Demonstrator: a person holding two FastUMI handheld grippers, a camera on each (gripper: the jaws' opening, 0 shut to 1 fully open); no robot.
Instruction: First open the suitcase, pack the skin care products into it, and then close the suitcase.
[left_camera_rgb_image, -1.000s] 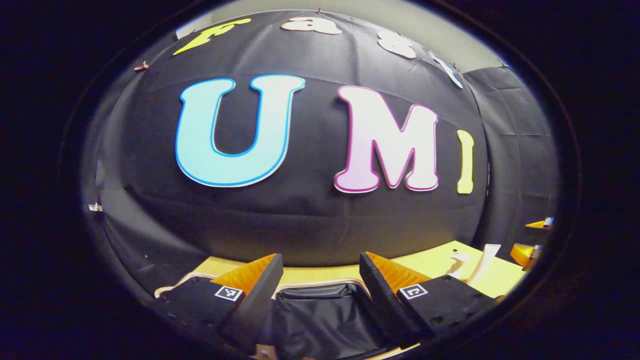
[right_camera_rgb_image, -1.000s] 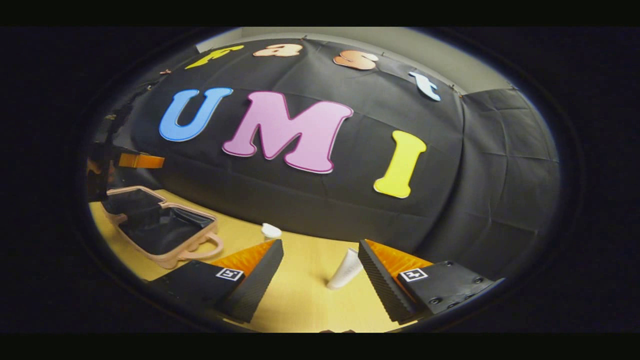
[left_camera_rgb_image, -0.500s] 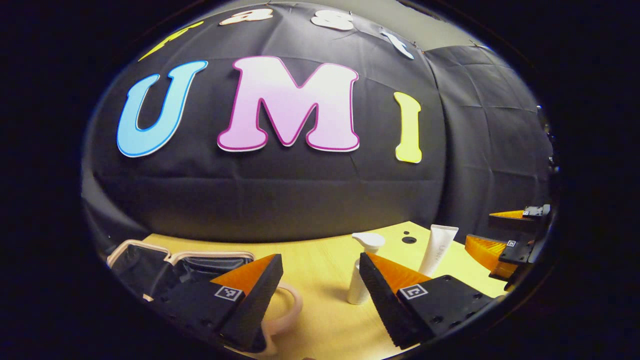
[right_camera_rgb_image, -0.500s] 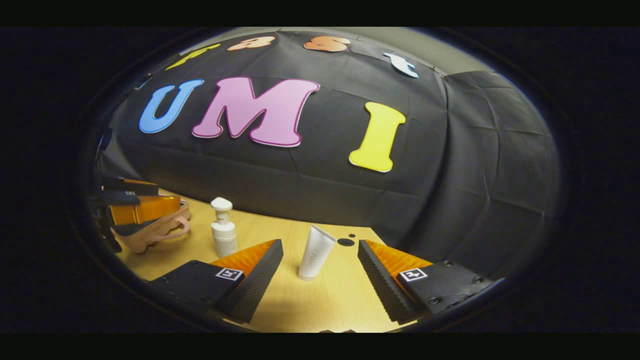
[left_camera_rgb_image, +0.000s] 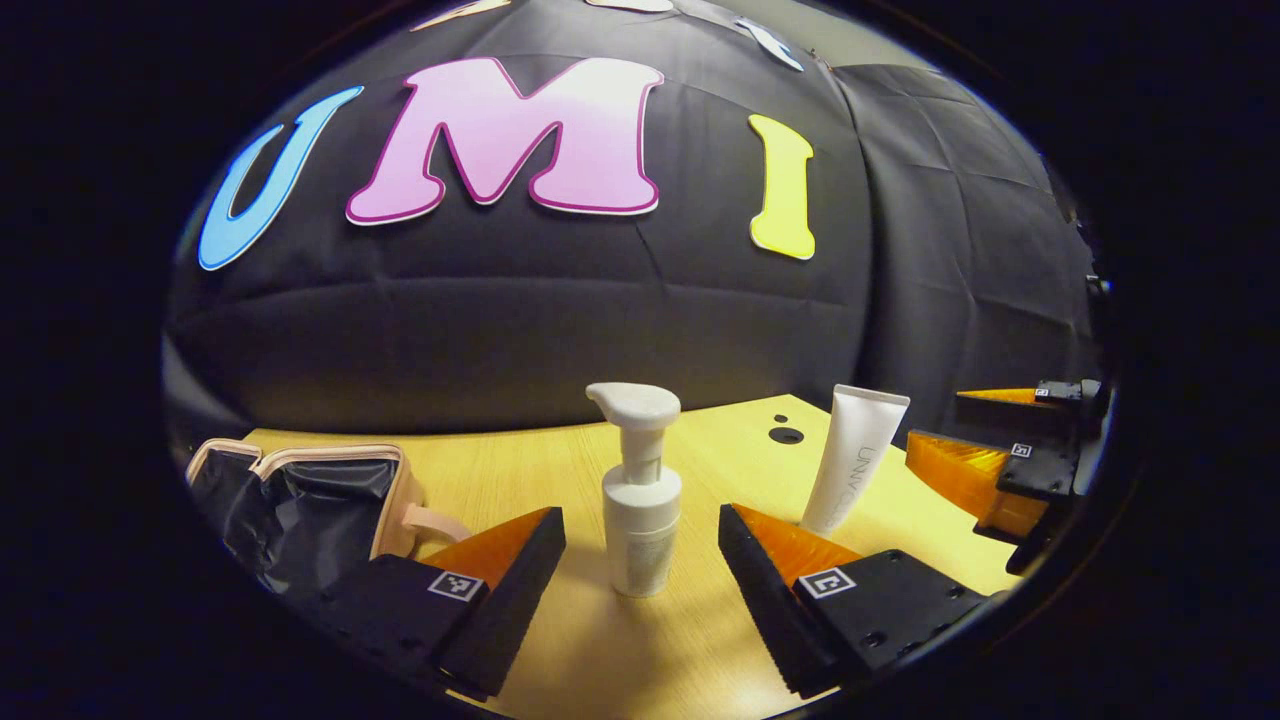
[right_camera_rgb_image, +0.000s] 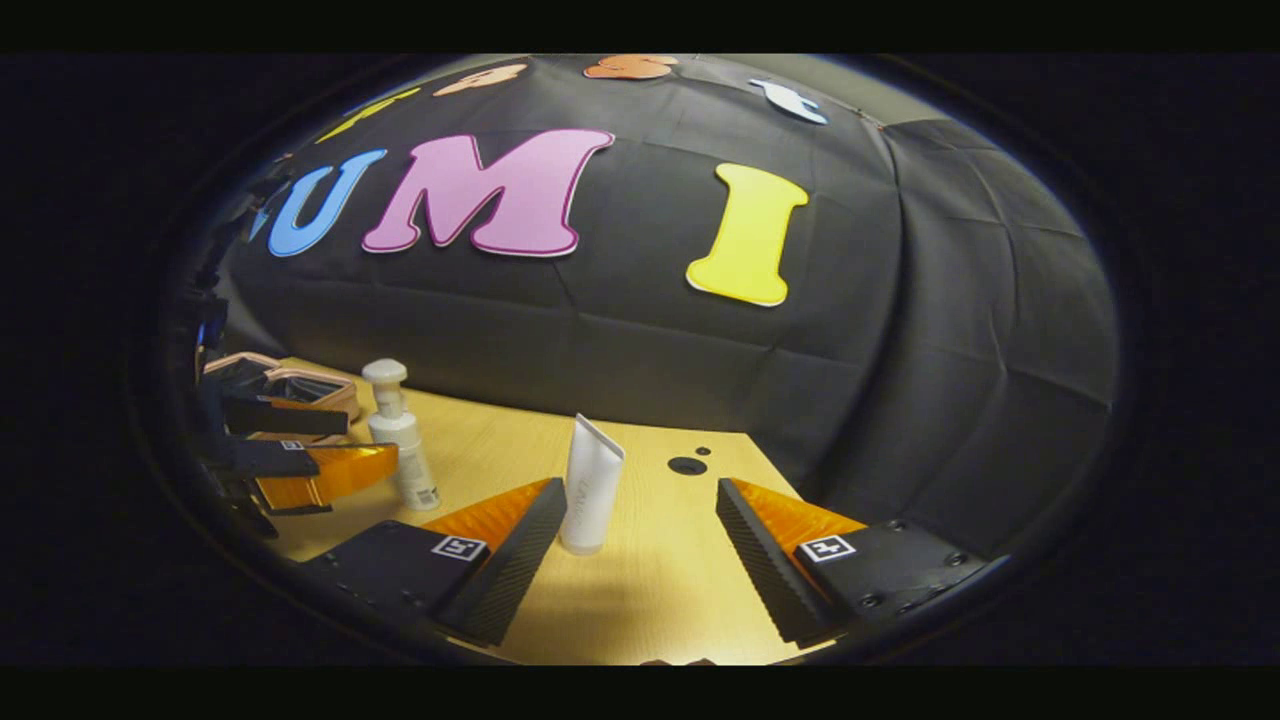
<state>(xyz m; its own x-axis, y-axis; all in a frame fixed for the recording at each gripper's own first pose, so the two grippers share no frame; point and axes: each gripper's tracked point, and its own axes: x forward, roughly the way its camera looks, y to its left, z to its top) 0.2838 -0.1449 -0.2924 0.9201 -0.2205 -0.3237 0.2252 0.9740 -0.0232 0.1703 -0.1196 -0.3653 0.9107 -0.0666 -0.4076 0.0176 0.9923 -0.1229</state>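
White pump bottle (left_camera_rgb_image: 640, 500) stands upright on the wooden table (left_camera_rgb_image: 650, 650), nozzle pointing left, between the spread fingers of the left gripper (left_camera_rgb_image: 640, 560); the white tube (right_camera_rgb_image: 590, 485) stands cap-down, leaning slightly, before the open right gripper (right_camera_rgb_image: 640, 545); pink suitcase (left_camera_rgb_image: 300, 490) lies open, left

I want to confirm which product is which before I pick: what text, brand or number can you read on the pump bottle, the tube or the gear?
Tube: vertical print down its front, too blurred to quote.
Pump bottle: small print on its lower body, too small to read.
Square markers on the left gripper: coded patterns, no words.
Suitcase: no text visible.
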